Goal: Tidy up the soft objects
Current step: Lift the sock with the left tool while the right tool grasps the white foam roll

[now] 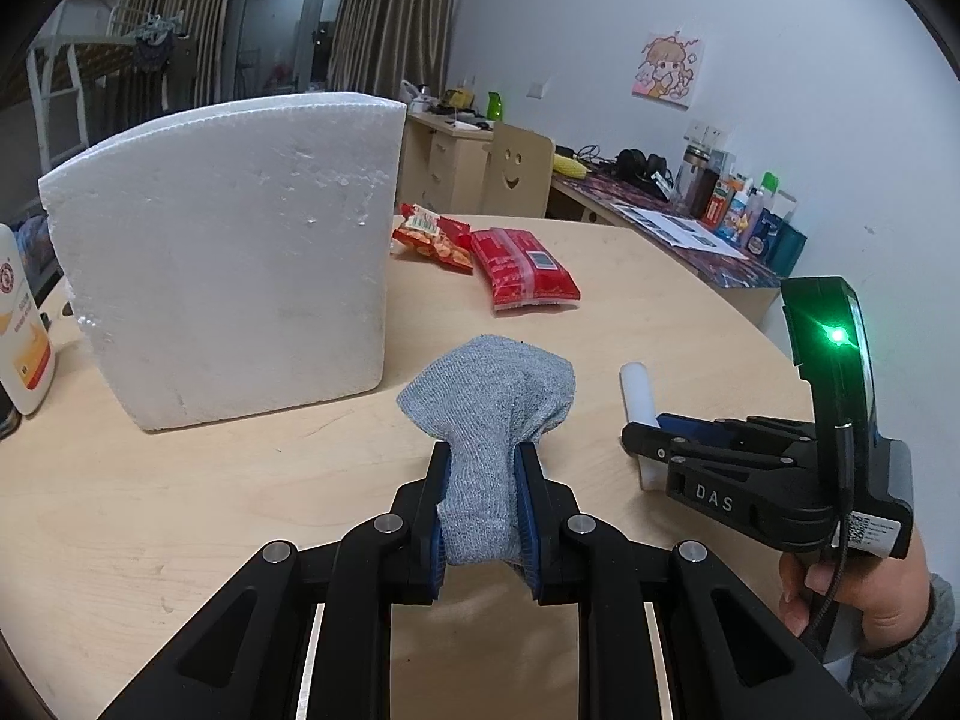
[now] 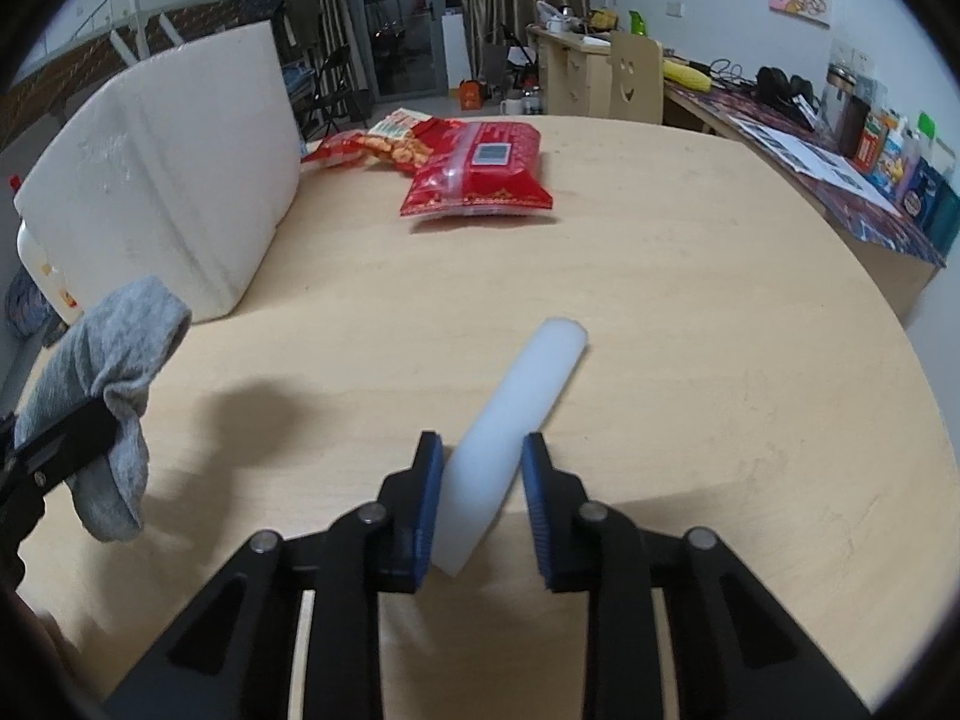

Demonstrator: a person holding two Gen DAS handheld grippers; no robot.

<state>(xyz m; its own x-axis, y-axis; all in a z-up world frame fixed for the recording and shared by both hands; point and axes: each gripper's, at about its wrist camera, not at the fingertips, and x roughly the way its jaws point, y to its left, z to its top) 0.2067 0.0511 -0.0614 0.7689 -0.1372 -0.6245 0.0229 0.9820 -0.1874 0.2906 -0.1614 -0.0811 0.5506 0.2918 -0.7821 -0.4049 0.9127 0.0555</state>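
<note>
pale wall (image 1: pixel 660 12), brown curtains (image 1: pixel 390 18), side desk (image 2: pixel 840 180), smiley chair (image 1: pixel 516 171)

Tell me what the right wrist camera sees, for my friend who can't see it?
The right gripper has its fingers around a white foam roll on a wooden table. Left, a grey sock hangs from another gripper.
</note>
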